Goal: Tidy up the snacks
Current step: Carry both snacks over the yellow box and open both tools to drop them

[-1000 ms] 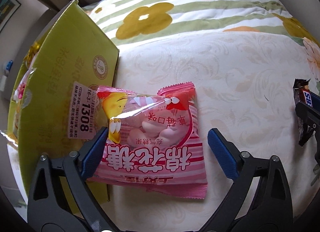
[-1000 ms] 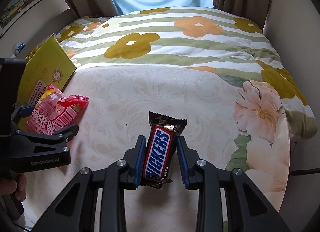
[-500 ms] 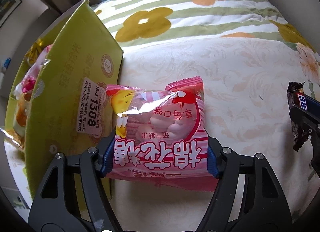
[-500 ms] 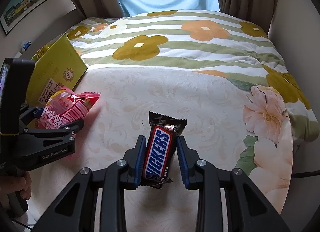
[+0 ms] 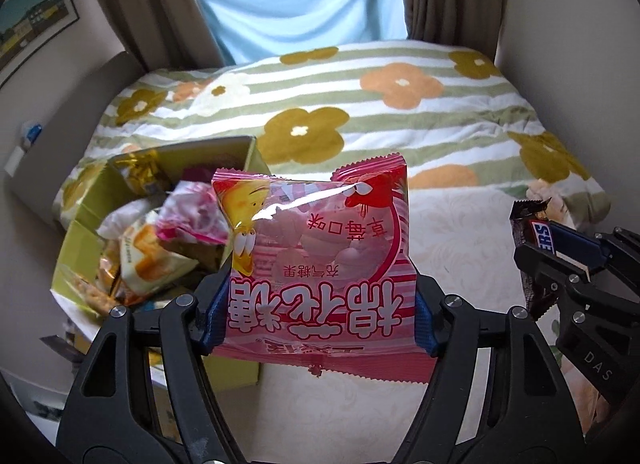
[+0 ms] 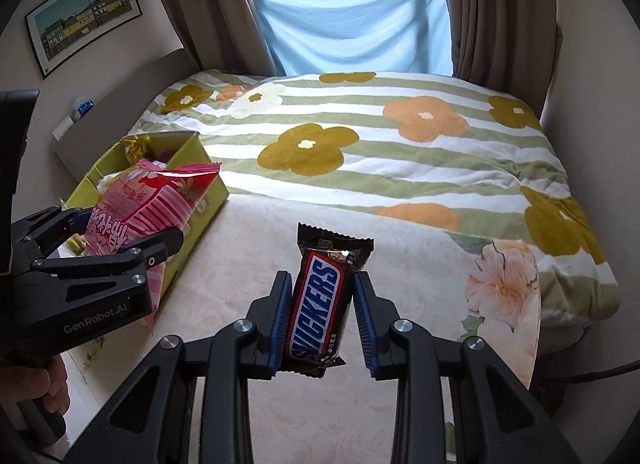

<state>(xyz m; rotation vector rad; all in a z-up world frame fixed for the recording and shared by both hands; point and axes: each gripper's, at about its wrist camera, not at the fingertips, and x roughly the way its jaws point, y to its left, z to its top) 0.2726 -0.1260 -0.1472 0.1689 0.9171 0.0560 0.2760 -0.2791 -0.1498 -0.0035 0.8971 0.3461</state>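
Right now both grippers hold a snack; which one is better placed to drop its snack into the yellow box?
Left. The left gripper holds the pink marshmallow bag beside the yellow box; the right gripper, clamping the Snickers bar, is farther out over the bedspread.

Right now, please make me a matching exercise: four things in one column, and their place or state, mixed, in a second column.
Things:
1. pink marshmallow bag
2. Snickers bar
3. yellow-green cardboard box
4. framed picture

Places or states:
A. hangs on the wall
B. clamped in the right gripper
C. open, with snack packets inside
D. clamped in the left gripper, beside the box

Pairs: 1-D, 2-B, 3-C, 4-A
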